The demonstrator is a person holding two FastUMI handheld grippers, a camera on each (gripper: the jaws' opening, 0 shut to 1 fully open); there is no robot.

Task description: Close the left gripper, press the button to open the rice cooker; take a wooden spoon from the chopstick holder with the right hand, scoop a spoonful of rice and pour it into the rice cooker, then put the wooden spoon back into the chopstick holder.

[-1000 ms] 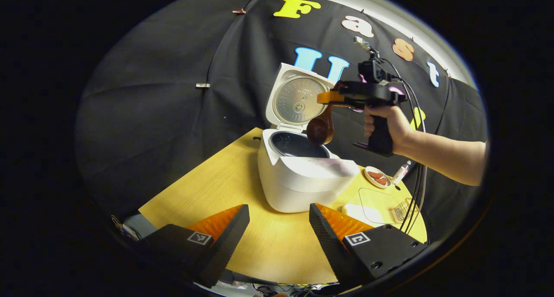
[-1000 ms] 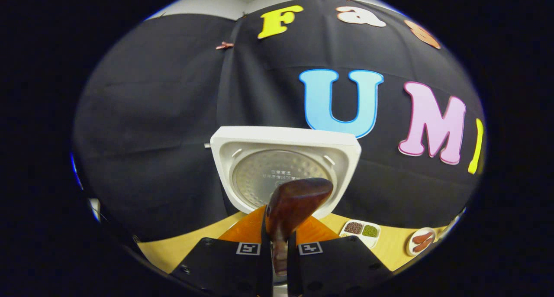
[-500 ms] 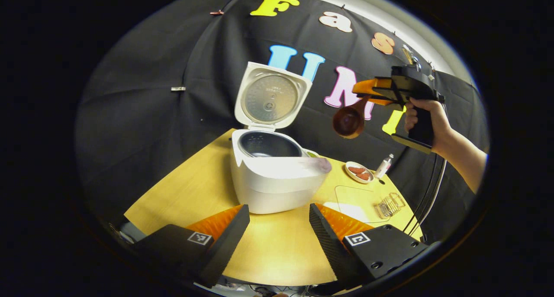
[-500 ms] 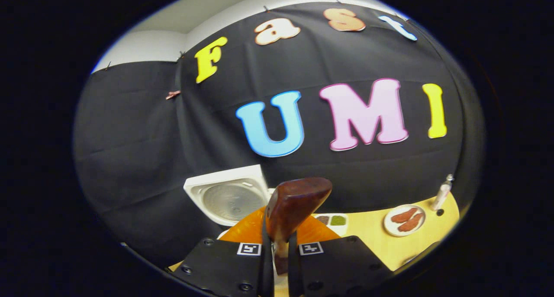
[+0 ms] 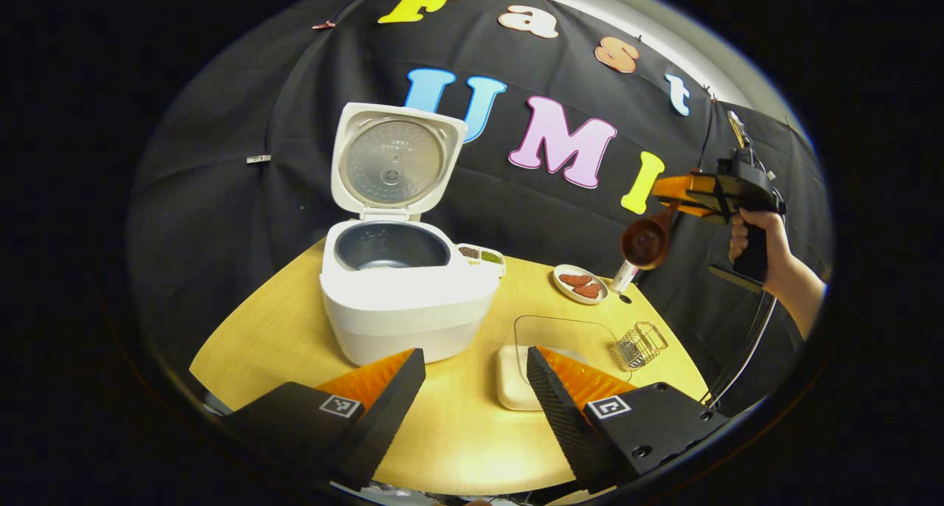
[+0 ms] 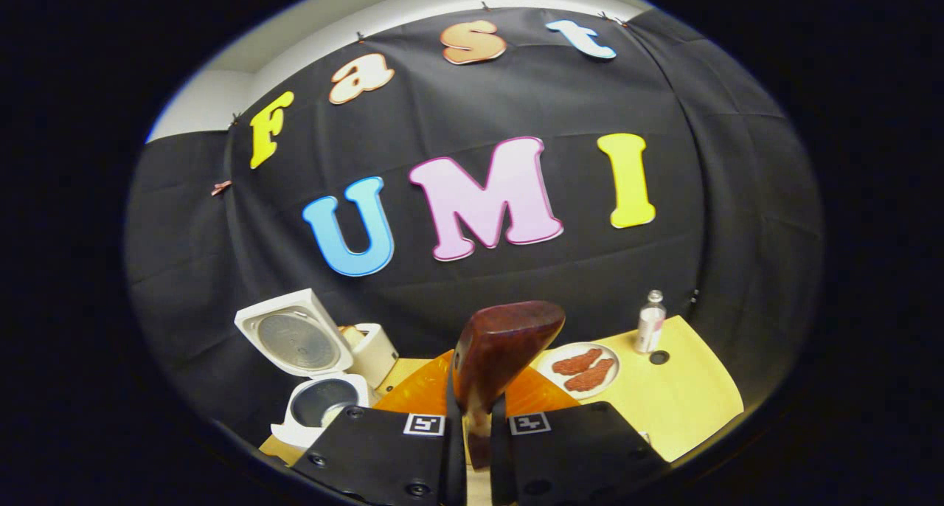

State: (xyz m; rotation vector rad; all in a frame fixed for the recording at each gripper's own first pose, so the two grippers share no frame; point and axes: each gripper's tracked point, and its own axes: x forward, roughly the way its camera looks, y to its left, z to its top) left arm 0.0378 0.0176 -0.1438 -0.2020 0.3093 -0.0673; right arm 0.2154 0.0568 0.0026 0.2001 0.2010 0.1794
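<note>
While the right gripper (image 6: pixel 472 417) is clamping the dark brown wooden spoon (image 6: pixel 501 351), the left gripper (image 5: pixel 472 395) is idling agape; lowering handle-first into the wire chopstick holder (image 5: pixel 639 344) should be done slowly.

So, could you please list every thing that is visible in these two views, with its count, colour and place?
Rice cooker: one, white, lid up, on the table's left part.
Wooden spoon: one, dark brown, held in the air above the table's right edge.
Compartment dish: one, white, with brown and green contents, behind the cooker.
Plate: one, white, with two reddish pieces, at the back right.
Bottle: one, pale, beside the plate.
Wire holder: one, metal, near the right edge.
Clear container: one, transparent, right of the cooker.
Table: one, light wood.
Left hand-held gripper: one, open, low over the table.
Right hand-held gripper: one, shut on the spoon.
Hand: one, holding the right gripper.
</note>
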